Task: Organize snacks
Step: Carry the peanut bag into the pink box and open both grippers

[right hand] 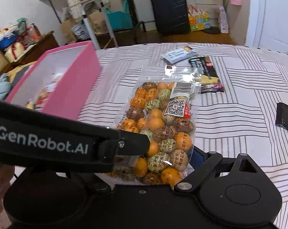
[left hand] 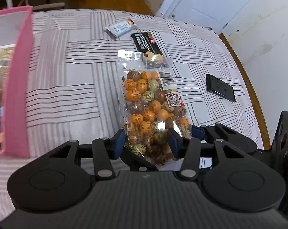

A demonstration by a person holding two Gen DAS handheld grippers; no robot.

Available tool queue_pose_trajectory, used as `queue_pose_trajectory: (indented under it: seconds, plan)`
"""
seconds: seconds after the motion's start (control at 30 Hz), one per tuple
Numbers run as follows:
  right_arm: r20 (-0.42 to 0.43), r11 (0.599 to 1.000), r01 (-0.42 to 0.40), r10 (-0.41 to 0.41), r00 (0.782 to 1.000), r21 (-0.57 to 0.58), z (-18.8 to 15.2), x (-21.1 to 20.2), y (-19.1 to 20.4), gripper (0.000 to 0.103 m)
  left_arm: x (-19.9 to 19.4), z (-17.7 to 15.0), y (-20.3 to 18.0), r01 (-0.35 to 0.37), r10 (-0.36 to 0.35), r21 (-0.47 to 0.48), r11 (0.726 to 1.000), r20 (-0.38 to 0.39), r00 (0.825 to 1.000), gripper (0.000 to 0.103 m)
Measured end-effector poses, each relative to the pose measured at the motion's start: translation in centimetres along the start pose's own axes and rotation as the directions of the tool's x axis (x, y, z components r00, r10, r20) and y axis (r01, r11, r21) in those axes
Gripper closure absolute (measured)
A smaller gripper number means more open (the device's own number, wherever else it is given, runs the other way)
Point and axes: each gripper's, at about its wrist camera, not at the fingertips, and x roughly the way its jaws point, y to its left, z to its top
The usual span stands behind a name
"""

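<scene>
Currently your left gripper (left hand: 146, 143) clamps the near end of the candy bag (left hand: 150, 103) on the striped cloth (left hand: 67, 87), ready for the pink bin (left hand: 18, 80); right gripper's jaws are blocked, can't tell.

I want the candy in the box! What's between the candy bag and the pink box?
Only bare striped cloth lies between the candy bag and the pink box; the left wrist view shows that stretch best.

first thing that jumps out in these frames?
The clear bag of orange, green and brown balls, lying mid-table with its near end between the left gripper pads. Next, the pink box to its left, already holding snacks. Beyond the bag lie a black packet and a pale one.
</scene>
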Motion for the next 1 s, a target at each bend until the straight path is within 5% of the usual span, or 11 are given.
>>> queue_pose_trajectory:
  seconds: [0.3, 0.57, 0.73, 0.83, 1.0]
  plan:
    - [0.059, 0.994, -0.064, 0.069, 0.996, -0.085, 0.8, -3.7, 4.8, 0.008, -7.2, -1.5, 0.6, -0.062, 0.064, -0.027, 0.998, 0.086, 0.994, 0.057]
    - [0.099, 0.971, -0.131, 0.153, 0.983, -0.199, 4.4, -3.3, 11.4, 0.008, -13.6, -0.3, 5.8, -0.133, 0.151, -0.116, 0.984, 0.166, 0.975, 0.057]
    - [0.123, 0.952, -0.200, 0.233, 0.965, -0.232, 7.1, -0.8, 15.9, 0.008, -17.0, 1.1, 10.8, -0.185, 0.226, -0.184, 0.965, 0.232, 0.946, 0.057]
    - [0.114, 0.924, -0.323, 0.350, 0.930, -0.202, 8.8, 0.9, 16.8, 0.008, -18.1, 1.7, 13.4, -0.220, 0.276, -0.216, 0.951, 0.283, 0.918, 0.057]
    - [0.109, 0.905, -0.390, 0.411, 0.905, -0.169, 10.2, 4.2, 17.4, 0.007, -17.1, 3.4, 16.8, -0.203, 0.270, -0.239, 0.949, 0.289, 0.919, 0.057]
